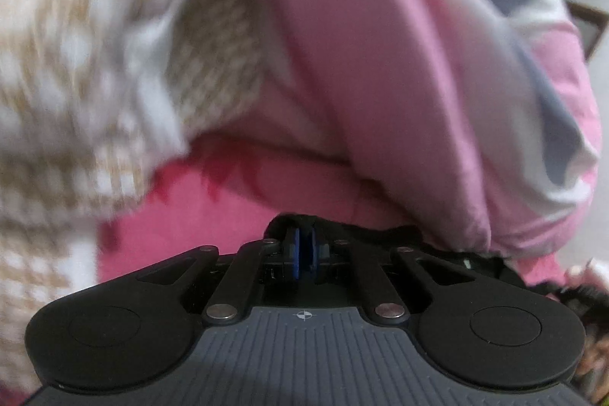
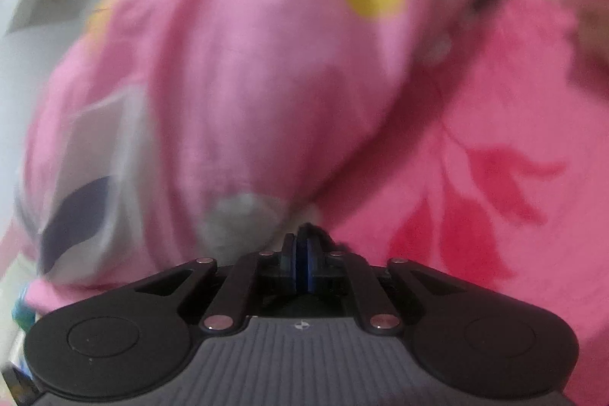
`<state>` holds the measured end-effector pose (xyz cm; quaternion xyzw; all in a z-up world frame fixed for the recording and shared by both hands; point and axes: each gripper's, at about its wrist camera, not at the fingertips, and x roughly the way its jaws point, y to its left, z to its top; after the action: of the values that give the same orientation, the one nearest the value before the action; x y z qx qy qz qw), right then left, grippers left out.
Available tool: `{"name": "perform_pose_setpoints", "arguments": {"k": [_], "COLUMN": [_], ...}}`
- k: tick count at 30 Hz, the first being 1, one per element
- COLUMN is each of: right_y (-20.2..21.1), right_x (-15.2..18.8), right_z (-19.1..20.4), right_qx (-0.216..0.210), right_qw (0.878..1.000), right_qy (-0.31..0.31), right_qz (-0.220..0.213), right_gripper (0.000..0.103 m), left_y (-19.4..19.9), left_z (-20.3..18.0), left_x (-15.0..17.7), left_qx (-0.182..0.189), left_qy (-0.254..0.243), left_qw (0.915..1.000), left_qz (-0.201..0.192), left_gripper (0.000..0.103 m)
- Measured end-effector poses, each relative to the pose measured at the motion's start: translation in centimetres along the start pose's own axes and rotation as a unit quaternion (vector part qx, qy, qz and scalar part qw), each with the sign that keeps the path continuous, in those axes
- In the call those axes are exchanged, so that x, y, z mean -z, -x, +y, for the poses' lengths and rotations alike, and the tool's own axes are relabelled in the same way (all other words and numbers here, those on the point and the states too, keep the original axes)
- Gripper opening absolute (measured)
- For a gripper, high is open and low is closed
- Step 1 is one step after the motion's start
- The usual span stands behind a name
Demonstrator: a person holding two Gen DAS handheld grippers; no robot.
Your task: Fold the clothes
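Note:
A pink garment (image 1: 365,63) with white and grey-blue patches fills the left wrist view and hangs in front of my left gripper (image 1: 303,246), whose blue pads are pressed together on a dark edge of cloth. In the right wrist view the same pink garment (image 2: 266,63), with a yellow spot, hangs close before my right gripper (image 2: 303,253), also shut with dark cloth pinched at its tips. Both views are blurred by motion.
A beige and white knitted piece (image 1: 76,63) lies at the left. A bright pink sheet with a red leaf print (image 2: 495,177) lies below, also in the left wrist view (image 1: 228,208). Pale wall shows at the upper corners.

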<state>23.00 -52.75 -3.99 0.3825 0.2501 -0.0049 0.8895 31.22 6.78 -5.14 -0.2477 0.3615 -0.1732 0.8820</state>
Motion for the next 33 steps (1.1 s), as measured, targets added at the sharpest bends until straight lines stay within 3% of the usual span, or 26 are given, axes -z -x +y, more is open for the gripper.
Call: {"name": "perform_pose_setpoints", "arguments": {"k": [1, 2, 3, 4, 5, 6, 8, 10, 13, 16, 20, 22, 25, 30, 33], "right_y": [-0.7, -1.3, -1.6, -1.4, -1.1, -0.7, 0.7, 2.6, 6.5, 11.1, 16.5, 17.6, 17.0, 15.1, 14.6], "right_x": [-0.1, -0.2, -0.3, -0.3, -0.4, -0.5, -0.7, -0.7, 0.0, 1.8, 5.1, 6.8, 8.8, 9.8, 9.7], "right_z": [-1.1, -2.1, -3.2, -3.8, -4.4, -4.6, -4.5, -4.2, -3.6, -2.5, -2.0, -1.9, -2.6, -4.3, -4.4], "right_qx": [0.002, 0.004, 0.005, -0.009, -0.025, -0.035, -0.039, -0.031, -0.036, -0.045, -0.058, -0.06, -0.035, -0.012, 0.0], "right_qw": [1.0, 0.999, 0.997, 0.995, 0.993, 0.991, 0.991, 0.992, 0.991, 0.99, 0.983, 0.977, 0.97, 0.972, 0.979], "right_qy": [-0.026, -0.052, -0.08, -0.1, -0.118, -0.126, -0.127, -0.122, -0.127, -0.122, -0.143, -0.158, -0.179, -0.197, -0.182], "right_qz": [0.007, 0.013, 0.017, 0.014, 0.01, 0.007, 0.0, -0.006, 0.016, 0.051, 0.1, 0.132, 0.161, 0.13, 0.091], "right_gripper": [0.011, 0.022, 0.027, 0.028, 0.038, 0.044, 0.067, 0.072, 0.072, 0.072, 0.072, 0.072, 0.072, 0.059, 0.053], "left_y": [-0.3, -0.2, 0.3, 1.0, 1.6, 2.6, 4.8, 7.4, 11.8, 15.7, 18.3, 17.7, 16.3, 15.2, 14.9], "left_z": [0.9, 1.7, 2.1, 2.3, 2.6, 2.6, 2.3, 1.7, -0.4, -2.1, -2.1, -2.1, -1.2, 0.5, 1.3], "left_x": [-0.1, -0.3, -0.4, -0.6, -0.7, -0.9, -1.0, -0.9, 0.2, 3.0, 7.5, 9.4, 11.6, 13.1, 13.8], "left_qx": [-0.001, 0.01, 0.011, 0.008, 0.005, 0.005, 0.011, 0.021, 0.016, 0.006, 0.02, 0.017, 0.014, 0.028, 0.035], "left_qy": [0.031, 0.062, 0.076, 0.085, 0.094, 0.092, 0.085, 0.077, 0.022, -0.027, -0.015, 0.002, 0.036, 0.099, 0.144], "left_qw": [0.9995, 0.998, 0.997, 0.9963, 0.9954, 0.9955, 0.9959, 0.9966, 0.9994, 0.9958, 0.9869, 0.9844, 0.9858, 0.9917, 0.9886], "left_qz": [0.008, 0.009, 0.003, -0.005, -0.013, -0.02, -0.027, -0.02, 0.022, 0.087, 0.159, 0.175, 0.164, 0.076, 0.027], "left_gripper": [0.024, 0.025, 0.028, 0.04, 0.048, 0.049, 0.049, 0.049, 0.049, 0.049, 0.049, 0.049, 0.048, 0.045, 0.04]}}
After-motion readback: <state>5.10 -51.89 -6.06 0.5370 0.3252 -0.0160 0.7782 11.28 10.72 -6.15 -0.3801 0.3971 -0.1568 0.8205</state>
